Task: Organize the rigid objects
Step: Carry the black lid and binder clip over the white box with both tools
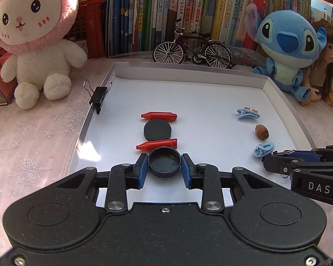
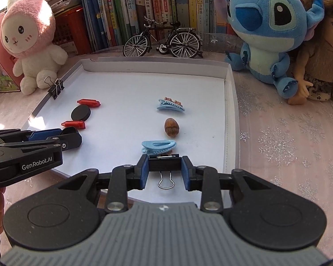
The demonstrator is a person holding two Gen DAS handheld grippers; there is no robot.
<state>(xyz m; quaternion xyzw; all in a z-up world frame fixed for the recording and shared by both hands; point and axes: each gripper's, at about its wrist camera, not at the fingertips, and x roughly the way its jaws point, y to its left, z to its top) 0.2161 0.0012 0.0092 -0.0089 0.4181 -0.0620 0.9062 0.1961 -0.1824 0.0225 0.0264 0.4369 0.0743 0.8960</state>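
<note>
Gripping a black cap [image 1: 164,164], left hand-held gripper [image 1: 164,170], right hand-held gripper [image 2: 164,169] clamping binder clip [image 2: 164,163], clip's front hidden.

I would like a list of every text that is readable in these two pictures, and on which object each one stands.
"DAS": white letters on the right claw's black body, cut off by the frame edge.
"GenRobot.AI": white print on the left claw's black body.
"中国古代神话": spine of a book on the shelf.
"月光下的肚肚狼": spine of another book.
The other book spines are too small or blurred to read reliably.
The items in the tray show no text.
</note>
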